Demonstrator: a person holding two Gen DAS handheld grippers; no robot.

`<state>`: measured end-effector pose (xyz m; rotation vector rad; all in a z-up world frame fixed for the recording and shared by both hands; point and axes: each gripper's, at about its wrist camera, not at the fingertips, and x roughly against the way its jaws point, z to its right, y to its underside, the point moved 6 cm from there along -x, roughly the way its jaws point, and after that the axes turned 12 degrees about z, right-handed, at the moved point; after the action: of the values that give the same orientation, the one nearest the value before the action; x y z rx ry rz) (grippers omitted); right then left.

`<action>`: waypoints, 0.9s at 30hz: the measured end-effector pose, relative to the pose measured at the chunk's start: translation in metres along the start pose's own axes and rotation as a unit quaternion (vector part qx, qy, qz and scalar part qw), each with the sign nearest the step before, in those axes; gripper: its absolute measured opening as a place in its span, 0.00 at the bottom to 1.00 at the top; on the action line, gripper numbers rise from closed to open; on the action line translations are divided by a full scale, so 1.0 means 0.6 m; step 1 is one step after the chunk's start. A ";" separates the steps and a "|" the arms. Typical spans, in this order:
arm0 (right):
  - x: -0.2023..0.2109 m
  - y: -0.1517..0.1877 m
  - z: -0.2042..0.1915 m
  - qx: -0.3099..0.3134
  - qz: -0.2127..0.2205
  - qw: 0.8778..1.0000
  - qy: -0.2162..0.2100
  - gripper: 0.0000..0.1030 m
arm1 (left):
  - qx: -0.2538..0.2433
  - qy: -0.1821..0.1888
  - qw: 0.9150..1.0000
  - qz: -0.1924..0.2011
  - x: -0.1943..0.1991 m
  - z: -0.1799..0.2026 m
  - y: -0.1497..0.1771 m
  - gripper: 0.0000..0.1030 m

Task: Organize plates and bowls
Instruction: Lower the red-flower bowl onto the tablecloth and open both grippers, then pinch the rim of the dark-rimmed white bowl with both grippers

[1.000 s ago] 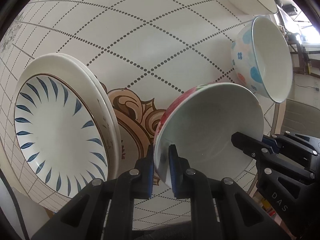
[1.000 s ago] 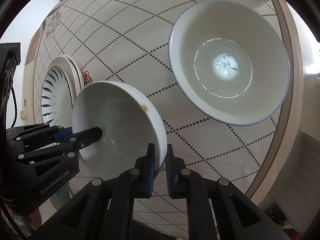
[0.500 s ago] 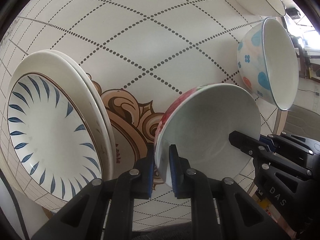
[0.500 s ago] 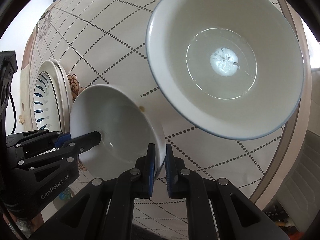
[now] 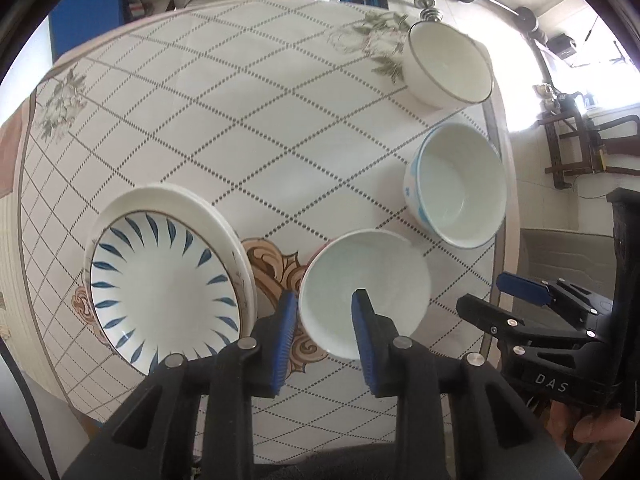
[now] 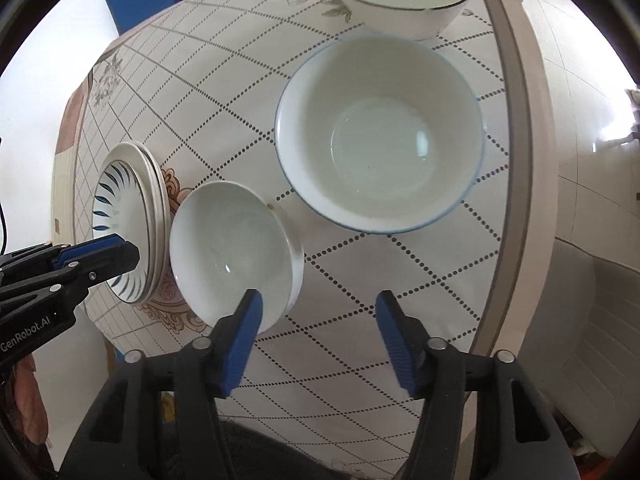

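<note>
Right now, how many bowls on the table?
3: small bowl between the grippers, blue-patterned bowl beyond it, dark-rimmed bowl at the far edge. None visibly hidden.

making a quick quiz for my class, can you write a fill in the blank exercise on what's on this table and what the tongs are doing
1. The number of bowls on the table is ____.
2. The plate with blue leaf marks lies on top of another ____.
3. The left tongs stand open astride the near rim of the small bowl, and the right tongs are ____ and hold nothing.
4. The bowl farthest from the tongs has a dark ____.

Missing words: three; plate; open; rim
</note>
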<state>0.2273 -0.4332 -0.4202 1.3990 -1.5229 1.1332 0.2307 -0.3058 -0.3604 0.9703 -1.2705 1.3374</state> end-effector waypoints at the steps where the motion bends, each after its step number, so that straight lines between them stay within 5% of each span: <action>1: 0.014 -0.005 0.008 -0.013 0.009 1.000 -0.005 0.67 | -0.001 0.006 1.000 0.003 0.005 -0.005 -0.022 0.26; 13: 0.108 -0.154 0.160 -0.151 0.107 0.982 -0.032 0.83 | 0.059 0.076 0.995 -0.012 -0.063 0.033 -0.225 0.26; 27: -0.028 -0.361 0.219 -0.192 0.091 0.977 -0.014 0.84 | 0.084 0.097 0.991 -0.025 -0.175 0.063 -0.386 0.26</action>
<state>0.4485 -0.5536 -0.4533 1.0337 -1.8063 0.8658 0.4724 -0.3717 -0.4172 0.9553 -0.9933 1.4779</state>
